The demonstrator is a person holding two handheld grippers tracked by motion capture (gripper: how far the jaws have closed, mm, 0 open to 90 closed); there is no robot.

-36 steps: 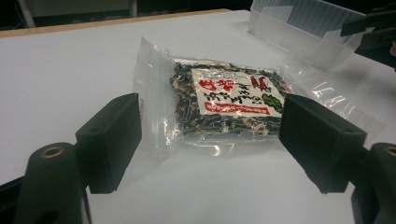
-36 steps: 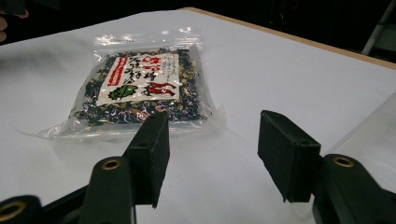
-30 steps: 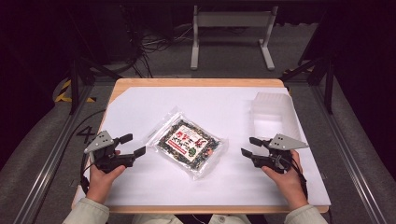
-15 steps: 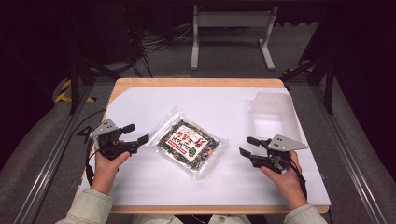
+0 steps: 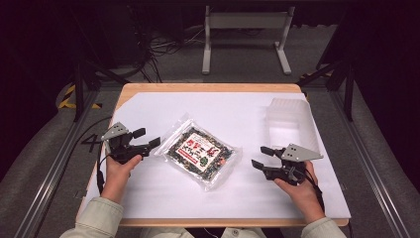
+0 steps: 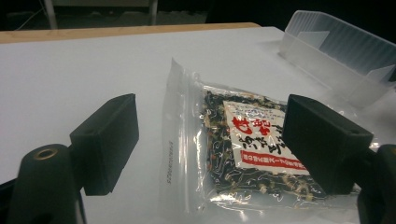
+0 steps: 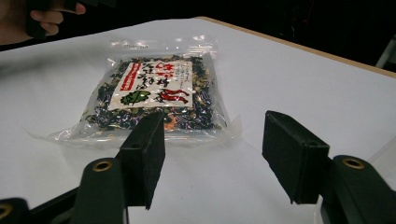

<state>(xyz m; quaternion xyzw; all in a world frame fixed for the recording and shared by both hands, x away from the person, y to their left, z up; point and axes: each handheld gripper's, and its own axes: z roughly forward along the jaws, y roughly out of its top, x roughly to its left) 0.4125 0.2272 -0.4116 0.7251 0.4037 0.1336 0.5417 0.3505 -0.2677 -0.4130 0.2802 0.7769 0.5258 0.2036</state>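
Note:
A clear bag of dark dried food with a red and white label [image 5: 200, 151] lies flat in the middle of the white sheet [image 5: 237, 109]. My left gripper [image 5: 147, 137] stands open just left of the bag's near-left corner; in the left gripper view the bag [image 6: 247, 144] lies ahead between its spread jaws, untouched [image 6: 212, 135]. My right gripper [image 5: 261, 156] is open a short way right of the bag. Its jaws have just been opening, with nothing between them [image 7: 219, 154], and the bag [image 7: 154, 93] lies ahead of them.
A translucent plastic container [image 5: 289, 116] [image 6: 336, 51] stands at the back right of the sheet, close behind the right gripper. The wooden table's edge [image 5: 208, 88] frames the sheet. The person's other hand [image 7: 46, 18] shows beyond the bag.
The left gripper has moved away from the person and toward the bag's left corner. The right hand has kept its place, its jaws a little wider.

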